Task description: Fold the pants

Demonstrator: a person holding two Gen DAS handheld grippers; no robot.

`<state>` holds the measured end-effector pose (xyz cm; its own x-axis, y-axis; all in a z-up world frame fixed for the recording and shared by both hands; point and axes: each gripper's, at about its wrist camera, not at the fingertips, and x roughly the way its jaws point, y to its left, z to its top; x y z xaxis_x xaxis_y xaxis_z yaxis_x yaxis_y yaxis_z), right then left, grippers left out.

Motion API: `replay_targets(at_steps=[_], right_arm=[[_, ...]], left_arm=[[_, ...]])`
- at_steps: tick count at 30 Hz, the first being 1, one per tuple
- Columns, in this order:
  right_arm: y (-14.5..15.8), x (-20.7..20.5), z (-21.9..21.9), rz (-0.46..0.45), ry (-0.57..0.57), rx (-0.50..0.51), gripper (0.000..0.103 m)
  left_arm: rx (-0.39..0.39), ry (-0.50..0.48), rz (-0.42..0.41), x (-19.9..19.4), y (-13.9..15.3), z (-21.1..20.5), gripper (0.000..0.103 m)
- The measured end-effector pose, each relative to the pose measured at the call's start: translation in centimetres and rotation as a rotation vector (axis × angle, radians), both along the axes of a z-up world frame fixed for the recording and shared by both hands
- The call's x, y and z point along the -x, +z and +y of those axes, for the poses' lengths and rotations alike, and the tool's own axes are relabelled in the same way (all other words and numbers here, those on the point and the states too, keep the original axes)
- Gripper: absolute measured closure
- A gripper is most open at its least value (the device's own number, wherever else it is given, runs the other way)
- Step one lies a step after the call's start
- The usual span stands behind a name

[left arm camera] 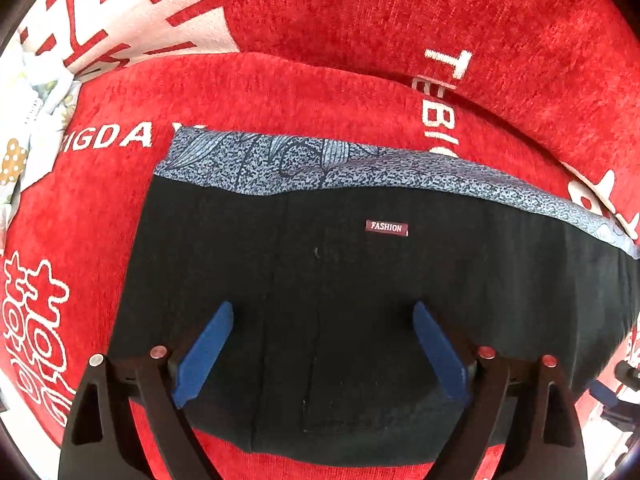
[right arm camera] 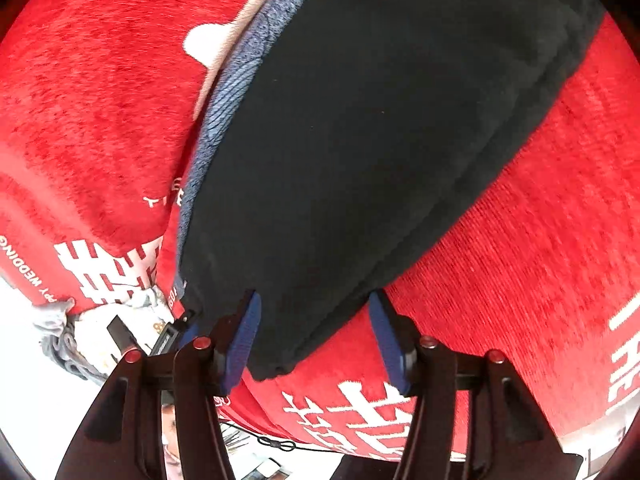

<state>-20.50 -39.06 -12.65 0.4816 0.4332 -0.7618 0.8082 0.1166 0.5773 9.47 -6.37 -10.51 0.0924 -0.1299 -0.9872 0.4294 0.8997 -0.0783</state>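
Black folded pants (left arm camera: 360,300) on red cushion (left arm camera: 280,92)

One pants (left arm camera: 360,280), two red cushions (left arm camera: 280,92)

The folded pants (left arm camera: 340,300) lie on the cushion (left arm camera: 280,92), filling the centre and right of the left wrist view, with a patterned band (left arm camera: 280,164) along their upper edge. The label (left arm camera: 387,228) sits just below that band. The left tongs (left arm camera: 322,344) spread over the pants' lower part.

In the right wrist view the pants (right arm camera: 360,140) run from lower centre to upper right, their corner lying between the fingers of the right tongs (right arm camera: 314,336).
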Motion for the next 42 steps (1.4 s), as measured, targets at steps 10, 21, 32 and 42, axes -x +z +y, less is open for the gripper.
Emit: replay_targets(at_steps=[10, 21, 32, 42], right_arm=[[-2.4, 0.5, -1.5, -0.013, -0.088, -0.004, 0.051], [-2.0, 2.2, -1.3, 0.005, -0.041, 0.017, 0.092], [1.5, 11.8, -14.5, 0.101, -0.295, 0.257, 0.055], [-0.7, 14.7, -19.3, 0.116, -0.241, 0.277, 0.096]], left_arm=[[0.0, -0.002, 0.001, 0.5, 0.3, 0.5, 0.01], [-0.032, -0.033, -0.04, 1.3, 1.6, 0.1, 0.004], [0.041, -0.188, 0.048, 9.9, 1.9, -9.2, 0.004], [-0.108, -0.252, -0.053, 13.1, 0.4, -11.5, 0.003]])
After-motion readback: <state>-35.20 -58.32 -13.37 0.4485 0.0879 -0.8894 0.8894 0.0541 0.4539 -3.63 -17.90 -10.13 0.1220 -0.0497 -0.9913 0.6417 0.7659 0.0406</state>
